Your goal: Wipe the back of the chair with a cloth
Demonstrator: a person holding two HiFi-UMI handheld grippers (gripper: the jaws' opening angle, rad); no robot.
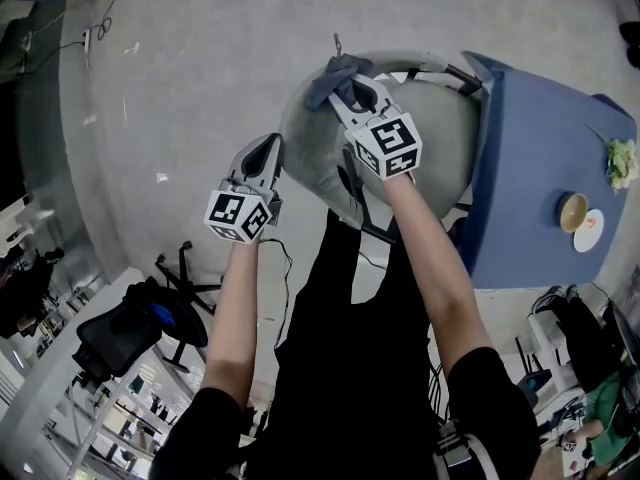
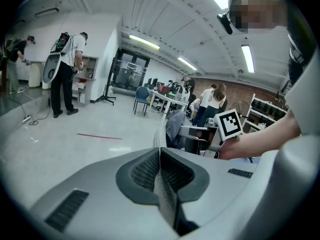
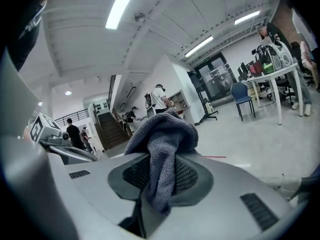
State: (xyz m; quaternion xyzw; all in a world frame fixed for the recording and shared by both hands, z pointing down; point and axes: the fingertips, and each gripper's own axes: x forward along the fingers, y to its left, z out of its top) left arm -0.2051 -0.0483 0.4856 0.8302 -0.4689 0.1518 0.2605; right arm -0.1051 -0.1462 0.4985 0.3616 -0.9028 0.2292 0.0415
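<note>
From above, the grey chair back (image 1: 310,153) curves in front of me. My right gripper (image 1: 349,86) is over its top edge, shut on a blue-grey cloth (image 1: 335,73) that bunches out past the jaws. In the right gripper view the cloth (image 3: 162,136) is clamped between the jaws of the right gripper (image 3: 160,171) and hides their tips. My left gripper (image 1: 263,158) hangs just left of the chair back, apart from the cloth. In its own view the left gripper (image 2: 160,151) has its jaws shut with nothing between them.
A blue table (image 1: 530,138) stands right behind the chair, with a bowl (image 1: 573,211), a small plate (image 1: 592,230) and a plant (image 1: 622,161) on it. A black office chair (image 1: 130,333) stands at lower left. Grey floor (image 1: 190,58) lies to the left; people stand in the room beyond.
</note>
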